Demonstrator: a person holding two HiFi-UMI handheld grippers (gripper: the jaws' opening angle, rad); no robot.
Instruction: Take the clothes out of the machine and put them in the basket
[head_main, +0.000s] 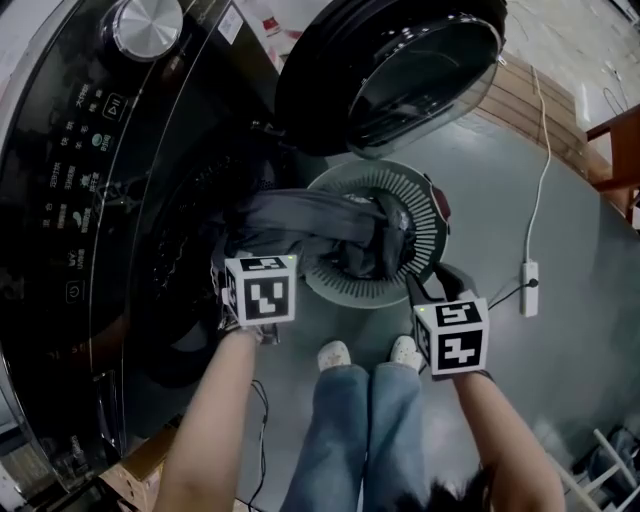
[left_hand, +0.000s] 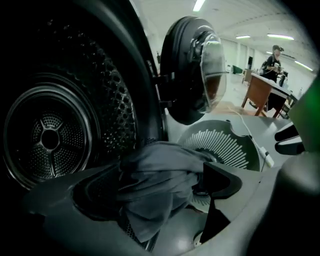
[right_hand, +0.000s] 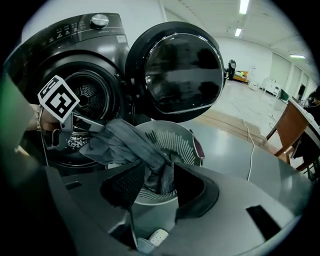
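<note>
A long grey garment (head_main: 310, 215) stretches from the mouth of the black washing machine (head_main: 90, 180) to the round grey-green basket (head_main: 345, 292) on the floor. My right gripper (head_main: 402, 255) is shut on the garment's bunched end (right_hand: 155, 172) just above the basket (right_hand: 187, 137). My left gripper (head_main: 243, 248) is at the drum's (left_hand: 50, 137) mouth. Its jaws stand wide, with the other end of the garment (left_hand: 155, 170) draped loosely between them. From the right gripper view, the left gripper's marker cube (right_hand: 58, 100) sits before the drum opening.
The machine's round door (head_main: 400, 70) hangs open above the basket. A white power strip (head_main: 529, 287) and its cable lie on the grey floor to the right. The person's slippered feet (head_main: 335, 355) stand just below the basket. Wooden furniture (left_hand: 260, 92) stands far off.
</note>
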